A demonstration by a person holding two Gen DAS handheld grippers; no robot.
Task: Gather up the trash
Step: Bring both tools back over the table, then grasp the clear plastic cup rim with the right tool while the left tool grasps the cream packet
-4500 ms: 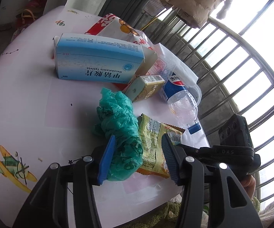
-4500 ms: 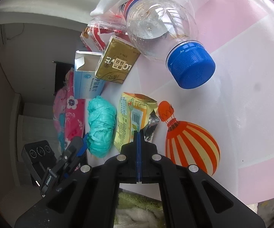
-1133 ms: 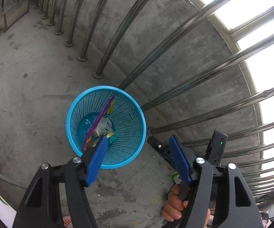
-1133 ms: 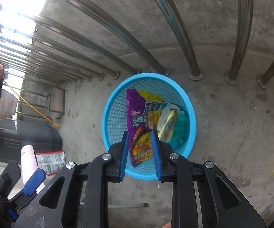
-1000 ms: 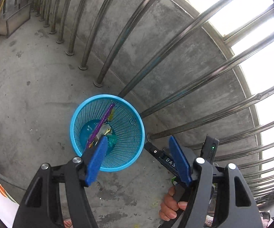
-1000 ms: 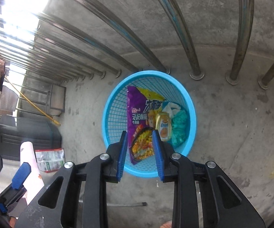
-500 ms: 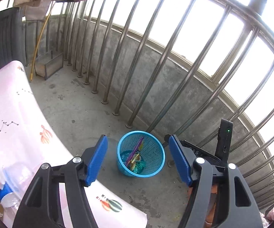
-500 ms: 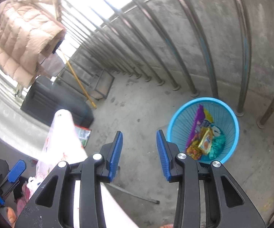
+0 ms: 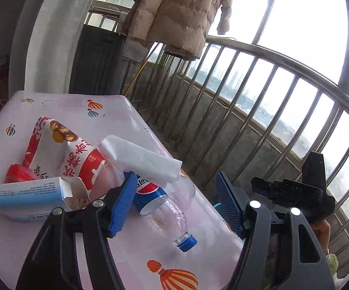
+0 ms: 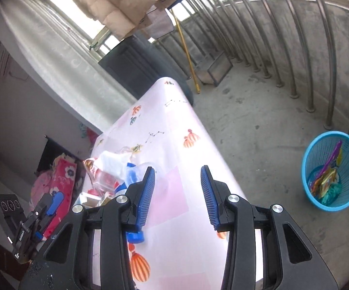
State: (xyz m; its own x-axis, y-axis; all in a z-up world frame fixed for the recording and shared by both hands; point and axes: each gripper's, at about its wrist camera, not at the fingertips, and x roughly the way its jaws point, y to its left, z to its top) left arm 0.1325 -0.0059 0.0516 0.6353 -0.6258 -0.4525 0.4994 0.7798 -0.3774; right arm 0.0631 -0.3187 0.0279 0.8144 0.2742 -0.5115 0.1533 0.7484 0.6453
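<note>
Worktop (image 9: 130, 253) is carrying the trash: bottle (image 9: 164, 207) lying on its side near the railing-side edge, tissue (image 9: 140, 157) draped over its base, snack bag (image 9: 63, 152) sitting behind, carton (image 9: 29, 195) lying left of the bottle. Basket (image 10: 332, 171) is standing on the floor (image 10: 259, 120), right of the worktop, by the railing (image 10: 319, 48), wrappers (image 10: 326, 181) lying in it.

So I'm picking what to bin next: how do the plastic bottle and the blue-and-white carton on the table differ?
The plastic bottle is clear and rounded, with a blue label and a blue cap still on; the blue-and-white carton is opaque and flat-sided, its end flap torn open. The bottle lies nearer the table's railing-side edge, the carton further in, beside the red-and-white bag. A white tissue overlaps the bottle in the left wrist view, not the carton. Both lie on their sides, ungripped.
</note>
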